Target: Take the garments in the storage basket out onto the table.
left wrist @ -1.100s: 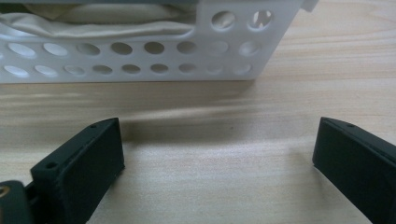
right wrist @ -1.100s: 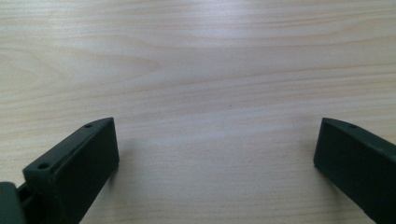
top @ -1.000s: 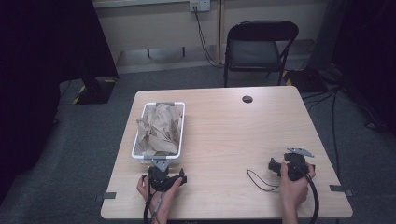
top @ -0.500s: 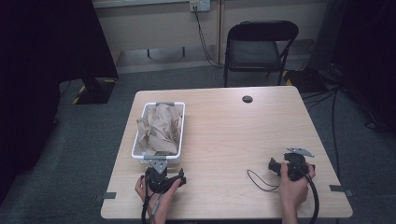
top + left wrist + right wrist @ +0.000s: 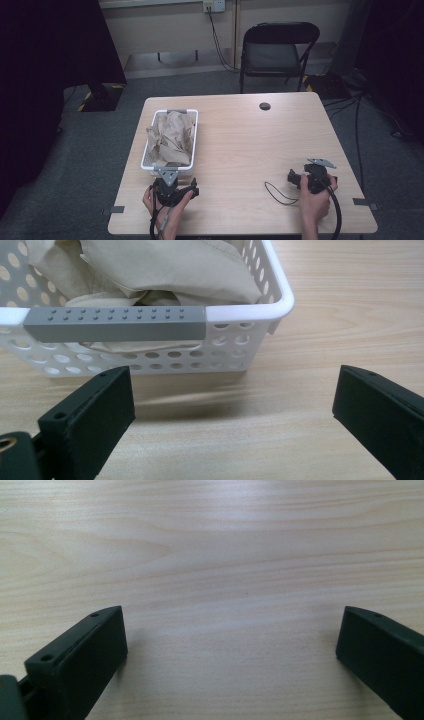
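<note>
A white perforated basket [image 5: 148, 152] [image 5: 240, 347] with grey handle strips sits on the left half of the wooden table, stuffed with crumpled beige cloth [image 5: 171, 137] [image 5: 175, 265]. My left gripper [image 5: 172, 188] [image 5: 232, 405] rests on the table just in front of the basket's near end, jaws wide apart and nothing between them. The basket's grey handle [image 5: 116, 324] faces it at close range. My right gripper [image 5: 309, 176] [image 5: 232, 655] lies near the table's front right, also open over bare wood.
A thin black cable loop [image 5: 277, 192] lies left of the right gripper. A round black grommet [image 5: 264, 106] sits at the table's far edge. A black folding chair [image 5: 277, 50] stands behind the table. Tape marks the front corners.
The left hand and gripper shifted slightly on the table in front of the basket. The right gripper has stayed where it was.
</note>
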